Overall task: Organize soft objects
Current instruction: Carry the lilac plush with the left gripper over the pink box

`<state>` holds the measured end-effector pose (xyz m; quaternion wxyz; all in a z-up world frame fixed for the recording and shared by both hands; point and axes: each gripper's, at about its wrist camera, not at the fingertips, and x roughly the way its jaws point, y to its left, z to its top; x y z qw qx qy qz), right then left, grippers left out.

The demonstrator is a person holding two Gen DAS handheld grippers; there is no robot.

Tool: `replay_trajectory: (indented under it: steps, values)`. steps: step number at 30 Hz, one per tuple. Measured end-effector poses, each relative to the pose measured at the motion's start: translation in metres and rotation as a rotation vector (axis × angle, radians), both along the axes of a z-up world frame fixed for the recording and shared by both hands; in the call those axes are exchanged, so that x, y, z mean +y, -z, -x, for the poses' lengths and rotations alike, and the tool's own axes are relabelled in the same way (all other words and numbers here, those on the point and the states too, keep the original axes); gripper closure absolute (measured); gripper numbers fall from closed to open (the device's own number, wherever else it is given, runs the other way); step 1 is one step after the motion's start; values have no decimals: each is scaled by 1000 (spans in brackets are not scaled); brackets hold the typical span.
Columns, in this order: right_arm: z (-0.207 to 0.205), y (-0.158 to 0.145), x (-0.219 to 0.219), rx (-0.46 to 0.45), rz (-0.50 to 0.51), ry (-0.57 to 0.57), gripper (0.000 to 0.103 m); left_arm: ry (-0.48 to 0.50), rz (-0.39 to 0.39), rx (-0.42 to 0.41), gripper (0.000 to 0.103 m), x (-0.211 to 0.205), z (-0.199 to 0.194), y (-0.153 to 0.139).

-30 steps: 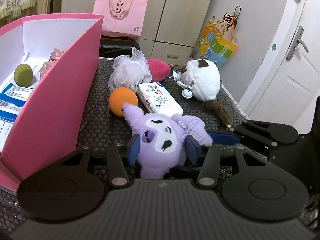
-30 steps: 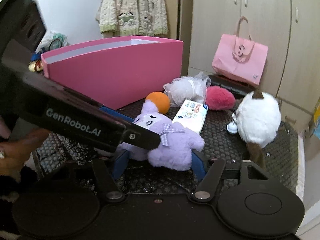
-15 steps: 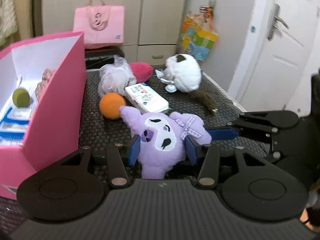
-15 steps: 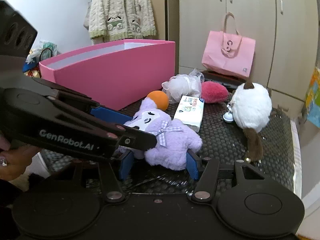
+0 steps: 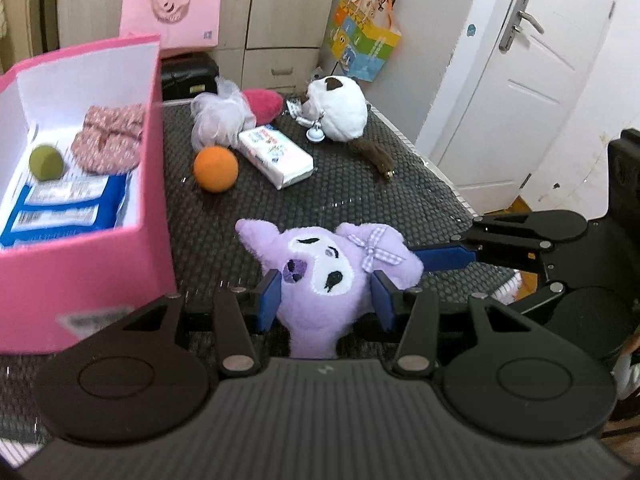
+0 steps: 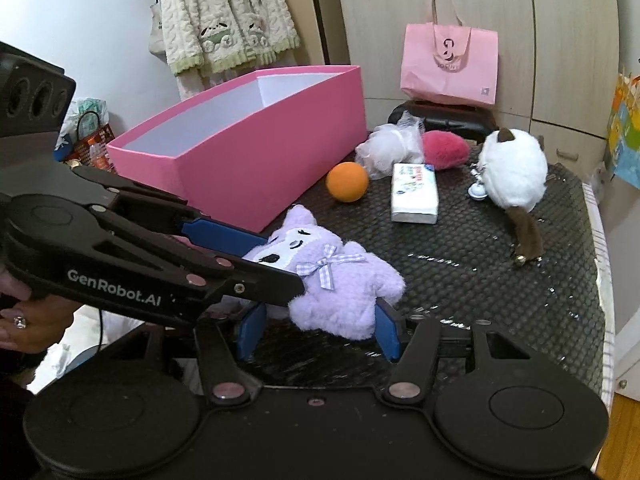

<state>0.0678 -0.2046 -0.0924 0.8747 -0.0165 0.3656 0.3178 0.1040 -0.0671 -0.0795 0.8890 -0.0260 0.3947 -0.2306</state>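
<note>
Purple plush doll (image 5: 320,280) is gripped by left gripper (image 5: 326,296) and right gripper (image 6: 318,328), lift under way; carry toward pink cardboard box (image 5: 80,264) at ten o'clock judged next.

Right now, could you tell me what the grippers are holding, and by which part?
Both hold the purple plush: the left gripper clamps the lower sides of its head, the right gripper its bottom edge.

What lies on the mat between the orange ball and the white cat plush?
A white tissue pack lies between the orange ball and the white cat plush; both wrist views show it.
</note>
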Motion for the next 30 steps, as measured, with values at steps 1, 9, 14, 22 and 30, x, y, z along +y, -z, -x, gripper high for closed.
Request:
replay_trajectory:
  steps: [1, 9, 14, 22, 30]
  values:
    - [2, -1, 2, 18, -7, 2, 41, -1, 6, 9, 56, 4, 3, -1]
    - [18, -18, 16, 51, -35, -25, 42, 8, 25, 48, 56, 29, 20, -15]
    - [30, -32, 30, 69, -35, -56, 44, 12, 29, 75, 56, 47, 32, -28]
    - [52, -59, 59, 49, -33, -130, 45, -16, 29, 81, 56, 81, 59, -55]
    - [58, -95, 94, -28, -26, -221, 45, -89, 62, 48, 56, 123, 76, -87]
